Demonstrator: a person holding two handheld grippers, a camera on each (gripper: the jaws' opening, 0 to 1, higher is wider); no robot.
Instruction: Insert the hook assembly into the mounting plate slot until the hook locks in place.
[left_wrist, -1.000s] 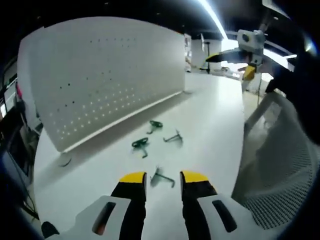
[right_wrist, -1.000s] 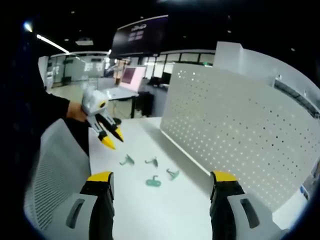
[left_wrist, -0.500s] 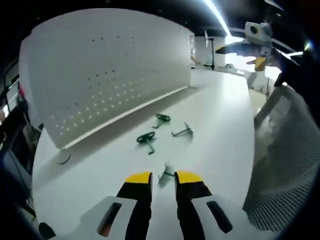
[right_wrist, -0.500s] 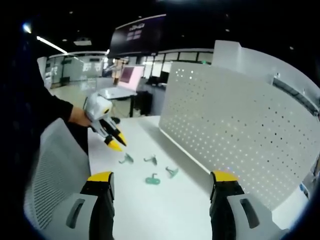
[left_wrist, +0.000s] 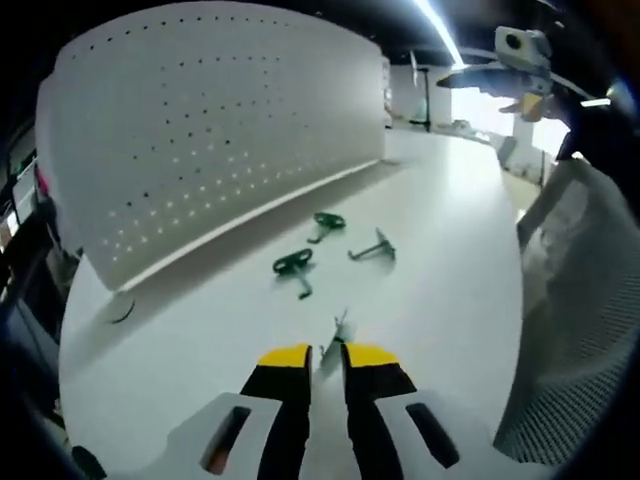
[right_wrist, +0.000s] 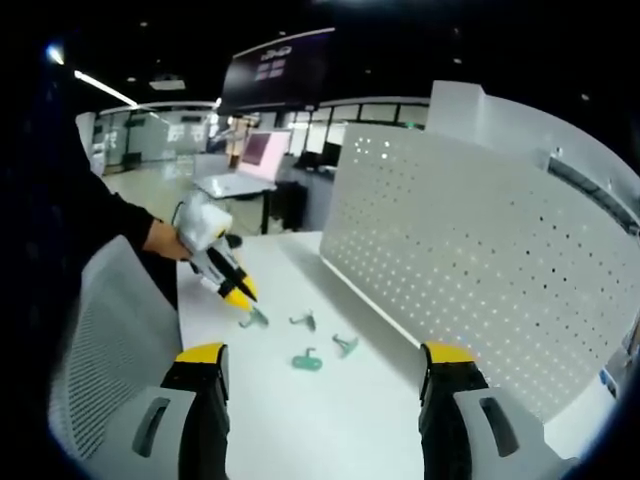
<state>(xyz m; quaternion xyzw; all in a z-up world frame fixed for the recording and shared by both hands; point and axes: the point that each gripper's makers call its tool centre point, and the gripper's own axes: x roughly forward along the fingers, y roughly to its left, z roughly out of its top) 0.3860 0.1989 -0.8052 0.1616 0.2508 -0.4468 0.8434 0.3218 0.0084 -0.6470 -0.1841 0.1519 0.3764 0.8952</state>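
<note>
A: On the left stands the pegboard (left_wrist: 210, 140), upright along the tabletop (left_wrist: 440, 250), holes facing the work so a hook can be pushed straight in.

B: And the hooks?

A: Three lie loose out on the tabletop: a green hook (left_wrist: 294, 266), a second green hook (left_wrist: 326, 222) just beyond it, and a grey hook (left_wrist: 372, 249) to their right. All are well apart from the board.

B: The left gripper (left_wrist: 319, 356)?

A: Its jaws are nearly together, pinching a small grey hook (left_wrist: 333, 339) whose tip pokes up between the yellow pads. That looks like the pick-up step.

B: And over on the right?

A: The right gripper (right_wrist: 325, 365) hangs back with its jaws spread wide and nothing between them, probably waiting. From there the pegboard (right_wrist: 480, 260) fills the right side, and the left gripper (right_wrist: 238, 290) dips to the nearest hook.
</note>
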